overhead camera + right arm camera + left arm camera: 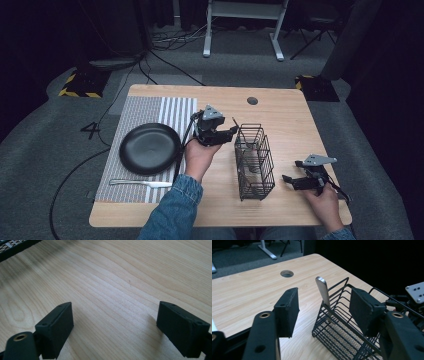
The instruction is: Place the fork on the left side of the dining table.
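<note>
A black wire basket (255,162) stands upright on the wooden table (280,115), right of centre. A metal utensil handle (322,288) sticks up from its near corner. My left gripper (231,131) hovers at the basket's far left corner, held in a hand with a denim sleeve. Its jaws are open, and in the left gripper view (324,310) the handle stands between and beyond the pads, untouched. My right gripper (291,170) rests low at the basket's right, open over bare wood (115,325).
A black plate (150,148) lies on a striped placemat (172,110) at the left, with a knife (142,183) in front of it. A cable hole (252,100) marks the table's far side. Cables trail from both grippers.
</note>
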Demonstrator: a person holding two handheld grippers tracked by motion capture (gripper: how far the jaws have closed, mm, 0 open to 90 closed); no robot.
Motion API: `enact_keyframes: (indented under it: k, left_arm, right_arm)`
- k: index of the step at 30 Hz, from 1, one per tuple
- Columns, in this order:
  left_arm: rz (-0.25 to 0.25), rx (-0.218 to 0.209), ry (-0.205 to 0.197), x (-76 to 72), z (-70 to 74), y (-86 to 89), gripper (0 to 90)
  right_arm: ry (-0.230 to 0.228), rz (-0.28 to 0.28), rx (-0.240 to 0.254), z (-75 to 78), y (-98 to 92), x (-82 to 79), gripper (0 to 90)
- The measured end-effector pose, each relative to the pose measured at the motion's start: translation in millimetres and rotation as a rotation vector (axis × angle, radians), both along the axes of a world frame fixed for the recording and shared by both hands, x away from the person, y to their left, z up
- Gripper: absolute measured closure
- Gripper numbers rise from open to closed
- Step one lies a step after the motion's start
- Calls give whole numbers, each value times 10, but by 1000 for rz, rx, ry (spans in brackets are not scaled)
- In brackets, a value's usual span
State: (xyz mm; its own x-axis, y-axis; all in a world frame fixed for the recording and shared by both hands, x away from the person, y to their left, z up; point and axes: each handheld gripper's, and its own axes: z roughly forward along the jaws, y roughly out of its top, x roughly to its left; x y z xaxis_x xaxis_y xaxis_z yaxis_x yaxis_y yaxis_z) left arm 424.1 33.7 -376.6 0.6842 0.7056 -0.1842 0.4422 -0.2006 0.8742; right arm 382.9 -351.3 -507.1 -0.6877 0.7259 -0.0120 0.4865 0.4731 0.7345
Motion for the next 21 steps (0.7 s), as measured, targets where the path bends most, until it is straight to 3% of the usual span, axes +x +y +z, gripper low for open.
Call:
enact_keyframes:
  k: [6, 8, 12, 21]
  left_arm:
    - [8, 10, 1, 59, -44, -81, 462]
    - [12, 9, -10, 73, -47, -105, 513]
    - [11, 0, 8, 111, -48, -139, 616]
    - [14, 0, 17, 123, -50, -164, 730]
  right_arm:
    - [0, 1, 0, 0, 0, 1, 141]
    - [0, 1, 0, 0, 0, 1, 141]
    - [0, 1, 0, 0, 0, 1, 141]
    - [1, 1, 0, 0, 0, 1, 141]
